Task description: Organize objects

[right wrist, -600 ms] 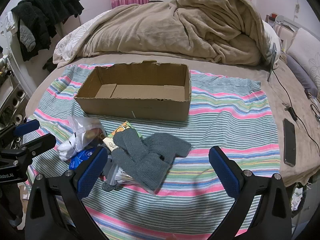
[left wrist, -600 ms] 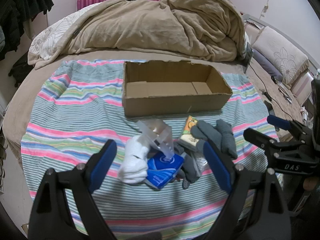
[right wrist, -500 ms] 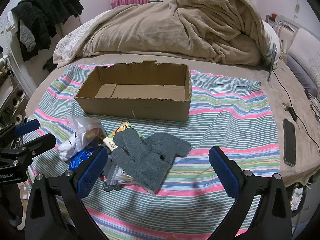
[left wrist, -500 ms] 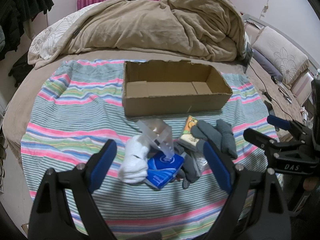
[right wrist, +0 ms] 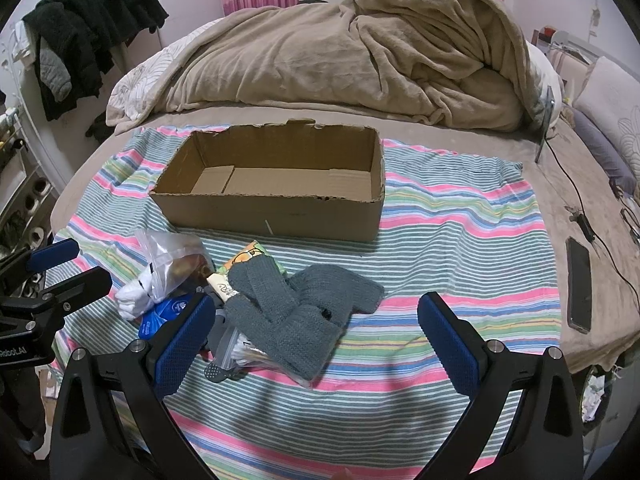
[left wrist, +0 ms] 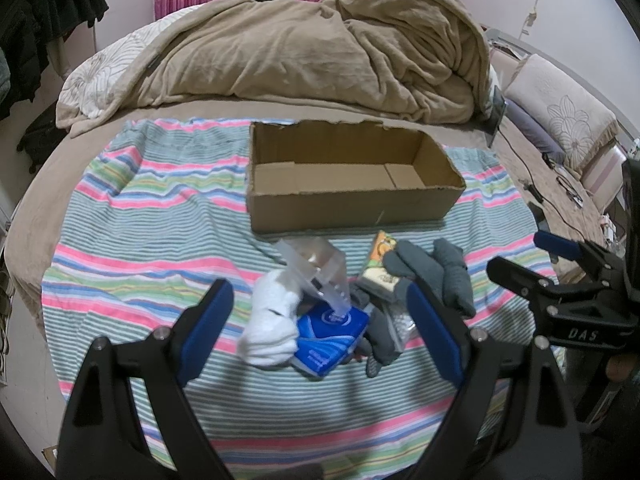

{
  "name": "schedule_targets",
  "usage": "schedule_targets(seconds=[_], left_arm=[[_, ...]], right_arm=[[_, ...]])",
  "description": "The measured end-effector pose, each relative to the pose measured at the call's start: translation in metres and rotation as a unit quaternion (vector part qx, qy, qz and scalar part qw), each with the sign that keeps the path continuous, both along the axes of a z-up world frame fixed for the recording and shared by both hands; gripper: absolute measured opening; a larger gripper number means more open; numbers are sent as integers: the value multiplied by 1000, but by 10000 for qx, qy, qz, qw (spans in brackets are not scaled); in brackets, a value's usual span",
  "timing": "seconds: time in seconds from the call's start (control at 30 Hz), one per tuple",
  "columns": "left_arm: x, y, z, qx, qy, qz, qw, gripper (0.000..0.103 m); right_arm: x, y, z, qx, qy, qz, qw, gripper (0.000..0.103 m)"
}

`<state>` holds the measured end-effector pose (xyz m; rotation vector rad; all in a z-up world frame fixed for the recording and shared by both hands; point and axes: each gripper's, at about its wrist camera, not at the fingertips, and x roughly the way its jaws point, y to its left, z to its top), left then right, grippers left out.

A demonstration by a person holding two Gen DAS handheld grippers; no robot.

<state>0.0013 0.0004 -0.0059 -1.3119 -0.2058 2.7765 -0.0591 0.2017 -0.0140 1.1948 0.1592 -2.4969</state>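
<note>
An open cardboard box [left wrist: 348, 200] [right wrist: 276, 208] with nothing inside stands on a striped cloth [left wrist: 140, 220] on the bed. In front of it lies a pile: white socks [left wrist: 272, 332] [right wrist: 132, 300], a blue packet [left wrist: 328, 336] [right wrist: 160, 316], a clear plastic bag [left wrist: 320, 272] [right wrist: 172, 256], an orange snack packet [left wrist: 380, 248] [right wrist: 248, 256] and grey knitted gloves [left wrist: 432, 276] [right wrist: 296, 316]. My left gripper [left wrist: 320, 332] is open and empty, above the socks and blue packet. My right gripper [right wrist: 316, 336] is open and empty, above the gloves.
A rumpled beige blanket [left wrist: 320, 48] [right wrist: 360, 52] is heaped behind the box. A black phone [right wrist: 579, 284] and cables lie on the bed's right side. Dark clothes [right wrist: 88, 32] hang at the left. Pillows [left wrist: 568, 116] sit at the far right.
</note>
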Motion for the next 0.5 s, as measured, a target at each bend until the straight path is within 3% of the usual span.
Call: schedule_targets(seconds=[0.5], left_arm=[[-3, -5, -3, 31, -76, 13, 10000, 90]], right_arm=[[0, -2, -4, 19, -27, -4, 10000, 103]])
